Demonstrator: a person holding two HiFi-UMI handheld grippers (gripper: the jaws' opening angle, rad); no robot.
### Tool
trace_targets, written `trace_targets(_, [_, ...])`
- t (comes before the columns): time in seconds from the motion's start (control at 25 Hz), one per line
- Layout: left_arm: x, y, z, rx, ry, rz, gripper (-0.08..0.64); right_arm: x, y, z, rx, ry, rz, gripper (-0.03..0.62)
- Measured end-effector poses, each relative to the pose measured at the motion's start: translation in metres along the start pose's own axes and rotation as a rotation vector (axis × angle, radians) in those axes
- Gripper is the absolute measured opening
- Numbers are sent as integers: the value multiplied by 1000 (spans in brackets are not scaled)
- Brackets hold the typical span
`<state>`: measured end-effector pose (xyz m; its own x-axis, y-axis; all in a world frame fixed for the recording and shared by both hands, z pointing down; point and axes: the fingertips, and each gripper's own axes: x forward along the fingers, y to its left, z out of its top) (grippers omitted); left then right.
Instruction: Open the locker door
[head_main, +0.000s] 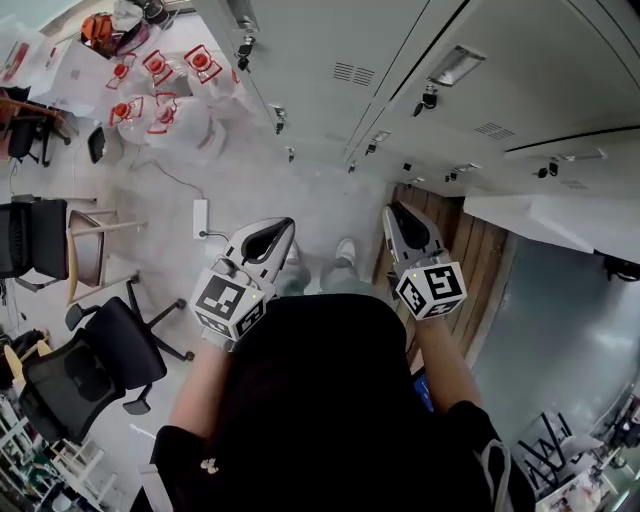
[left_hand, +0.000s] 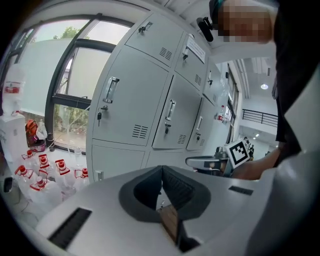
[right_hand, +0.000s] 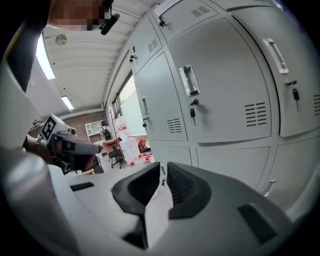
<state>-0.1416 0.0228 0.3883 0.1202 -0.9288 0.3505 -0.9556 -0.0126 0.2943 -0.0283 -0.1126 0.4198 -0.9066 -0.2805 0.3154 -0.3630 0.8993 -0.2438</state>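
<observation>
A bank of grey metal lockers (head_main: 330, 50) fills the top of the head view. Each door has a vertical handle (right_hand: 187, 80), a key lock (right_hand: 193, 114) and vent slots. My left gripper (head_main: 281, 224) and right gripper (head_main: 394, 209) are held side by side in front of the body, both short of the lockers and touching nothing. In the left gripper view the jaws (left_hand: 161, 168) are shut and empty, pointing at a locker door (left_hand: 131, 105) with its handle (left_hand: 110, 90). The right gripper's jaws (right_hand: 164, 172) are shut with nothing between them, facing the locker door (right_hand: 225, 95).
Black office chairs (head_main: 95, 365) stand at the left. Clear water bottles with red caps (head_main: 160, 95) sit on the floor near the window. A white power strip (head_main: 200, 217) lies on the floor. Wooden slats (head_main: 470, 250) and a white ledge (head_main: 560, 220) are at the right.
</observation>
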Motion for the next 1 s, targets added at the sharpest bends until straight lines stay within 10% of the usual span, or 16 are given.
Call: trace_targets(1.0, [10, -4, -74, -82, 145, 212, 23, 157, -139, -149, 58, 55, -134, 46])
